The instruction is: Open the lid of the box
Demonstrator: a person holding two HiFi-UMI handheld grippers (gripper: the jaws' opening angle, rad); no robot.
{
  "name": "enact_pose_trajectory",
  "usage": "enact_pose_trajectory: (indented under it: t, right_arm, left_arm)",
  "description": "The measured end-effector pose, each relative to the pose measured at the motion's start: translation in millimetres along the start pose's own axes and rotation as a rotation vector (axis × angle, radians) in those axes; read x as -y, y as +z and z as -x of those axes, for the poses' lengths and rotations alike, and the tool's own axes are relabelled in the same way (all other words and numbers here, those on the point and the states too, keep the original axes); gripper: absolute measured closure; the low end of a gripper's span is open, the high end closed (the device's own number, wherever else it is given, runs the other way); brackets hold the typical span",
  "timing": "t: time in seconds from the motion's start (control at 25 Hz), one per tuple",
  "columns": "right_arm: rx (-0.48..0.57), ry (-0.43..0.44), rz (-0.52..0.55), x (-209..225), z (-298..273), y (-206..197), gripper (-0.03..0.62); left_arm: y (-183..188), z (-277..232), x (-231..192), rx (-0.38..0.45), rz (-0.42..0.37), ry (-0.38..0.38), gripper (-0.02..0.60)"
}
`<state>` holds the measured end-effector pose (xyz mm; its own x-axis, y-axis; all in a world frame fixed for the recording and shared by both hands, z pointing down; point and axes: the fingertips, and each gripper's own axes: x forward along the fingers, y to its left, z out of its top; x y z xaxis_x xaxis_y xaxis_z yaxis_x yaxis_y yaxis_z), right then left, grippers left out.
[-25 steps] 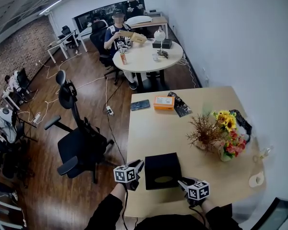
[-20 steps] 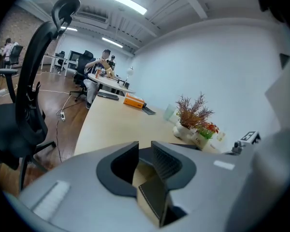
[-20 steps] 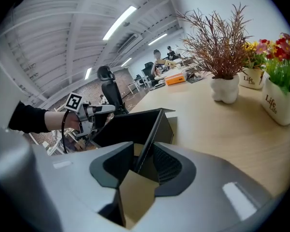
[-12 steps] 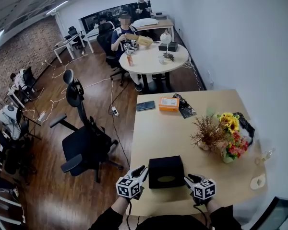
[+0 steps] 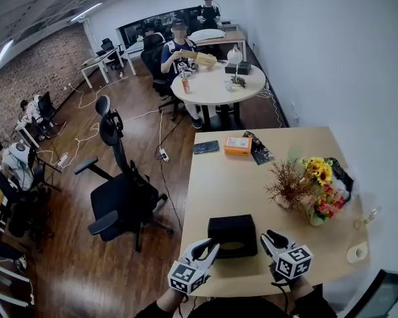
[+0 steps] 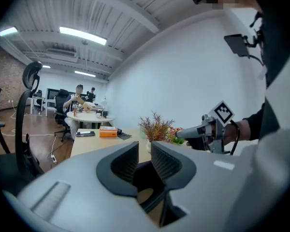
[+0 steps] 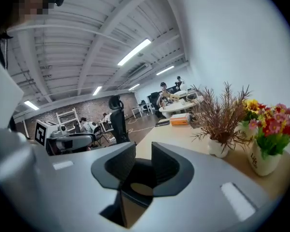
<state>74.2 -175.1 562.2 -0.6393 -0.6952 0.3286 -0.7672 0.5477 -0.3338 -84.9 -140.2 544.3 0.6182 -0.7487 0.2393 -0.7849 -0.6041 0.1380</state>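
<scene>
The black box [image 5: 232, 234] stands near the table's front edge, with an oval opening in its lid. My left gripper [image 5: 211, 246] points at the box's front left corner, its jaws shut with nothing between them. My right gripper [image 5: 272, 236] sits just off the box's right side. Its jaws stand a little apart and are closing, with nothing between them. In the left gripper view, the box [image 6: 144, 177] shows dark beyond the left gripper [image 6: 145, 151], and the right gripper [image 6: 199, 132] is held up at the right. In the right gripper view, the box [image 7: 141, 174] lies past the right gripper [image 7: 143, 153].
A dried plant [image 5: 288, 184] and a vase of flowers [image 5: 325, 197] stand on the wooden table [image 5: 225, 184] behind the box. An orange carton [image 5: 238, 144], a phone [image 5: 205, 147] and a dark packet [image 5: 257, 150] lie at the far end. An office chair [image 5: 119, 191] stands to the left.
Both grippers have drawn back toward the table's front edge. The left one has swung in toward the box's front left corner. The box has not moved.
</scene>
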Motion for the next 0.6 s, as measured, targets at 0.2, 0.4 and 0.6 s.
enact_pose_trajectory:
  t: [0.2, 0.4, 0.6]
  right_arm:
    - [0.092, 0.023, 0.048, -24.1, 16.1, 34.3, 0.49]
    - [0.179, 0.022, 0.079, -39.2, 35.4, 61.7, 0.49]
    - [0.247, 0.004, 0.098, -45.6, 49.3, 83.8, 0.49]
  left_arm:
    - [26.8, 10.5, 22.1, 0.046, -0.104, 0.006, 0.52]
    - [45.0, 18.0, 42.7, 0.092, -0.172, -0.004, 0.52]
    - [61.7, 22.8, 47.0, 0.144, -0.198, 0.003, 0.52]
